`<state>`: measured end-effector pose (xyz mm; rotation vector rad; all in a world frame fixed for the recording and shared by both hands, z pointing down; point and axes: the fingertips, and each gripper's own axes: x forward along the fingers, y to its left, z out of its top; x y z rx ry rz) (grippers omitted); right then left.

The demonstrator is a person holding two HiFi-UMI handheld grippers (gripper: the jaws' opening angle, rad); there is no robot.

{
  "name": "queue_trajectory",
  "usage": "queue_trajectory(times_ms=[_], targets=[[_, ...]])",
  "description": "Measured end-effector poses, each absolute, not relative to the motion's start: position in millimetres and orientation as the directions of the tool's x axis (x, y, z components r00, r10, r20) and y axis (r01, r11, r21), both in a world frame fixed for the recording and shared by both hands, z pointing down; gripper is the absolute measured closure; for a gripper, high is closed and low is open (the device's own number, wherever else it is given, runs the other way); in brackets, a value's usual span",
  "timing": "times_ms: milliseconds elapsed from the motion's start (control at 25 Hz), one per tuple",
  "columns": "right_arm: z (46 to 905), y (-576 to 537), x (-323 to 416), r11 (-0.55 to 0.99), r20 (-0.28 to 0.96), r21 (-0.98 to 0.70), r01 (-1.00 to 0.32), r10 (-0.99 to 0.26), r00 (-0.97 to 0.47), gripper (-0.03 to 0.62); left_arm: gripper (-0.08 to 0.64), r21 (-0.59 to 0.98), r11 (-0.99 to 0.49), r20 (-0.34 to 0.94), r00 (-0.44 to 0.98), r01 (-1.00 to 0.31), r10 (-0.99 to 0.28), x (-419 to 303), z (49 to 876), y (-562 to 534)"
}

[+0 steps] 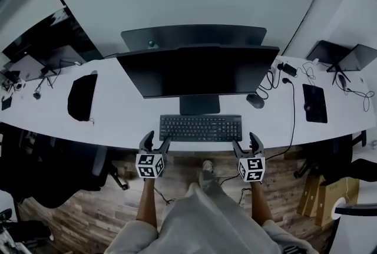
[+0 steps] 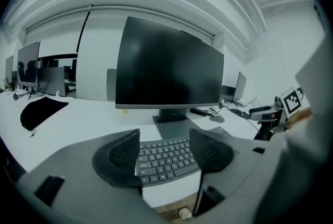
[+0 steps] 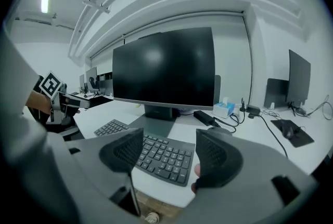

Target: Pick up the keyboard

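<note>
Both my left gripper and my right gripper hang at the near edge of the table with their jaws spread wide and nothing pinched. The keyboard lies flat between them, just in front of the monitor stand, and neither gripper touches it.

The main risk, as I judge it, is the keyboard's low profile. It is a thin slab, so there is little side wall for the jaws to catch. If I come in too high, the pads may ride onto the keycaps and press them instead of gripping the body. An uneven close, one end before the other, could skew the keyboard, push it back against the stand, or tip it off the table's front edge toward the wooden floor.

The keyboard is a long black rectangle of matte plastic with rows of low, closely set keys. My jaws are dark, curved shells with finely dotted inner faces, which should help on slick plastic. The table is smooth and white, so the keyboard will probably slide easily.
</note>
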<state>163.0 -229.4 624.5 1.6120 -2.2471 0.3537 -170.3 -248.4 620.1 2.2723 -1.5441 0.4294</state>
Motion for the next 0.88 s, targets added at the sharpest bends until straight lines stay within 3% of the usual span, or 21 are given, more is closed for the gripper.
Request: queue_trajectory(times_ms=[560, 880], targets=[[661, -305, 166, 0.411, 0.489, -0.053, -0.91, -0.784, -0.383, 0.284, 0.268, 0.128, -0.253, 0.544, 0.282, -0.959, -0.791, -173, 655, -301], [688, -309, 163, 0.43, 0.535, -0.1, -0.897, -0.737, -0.413, 0.235, 0.255, 0.133, -0.234, 0.604, 0.266, -0.963, -0.751, -181, 687, -314]])
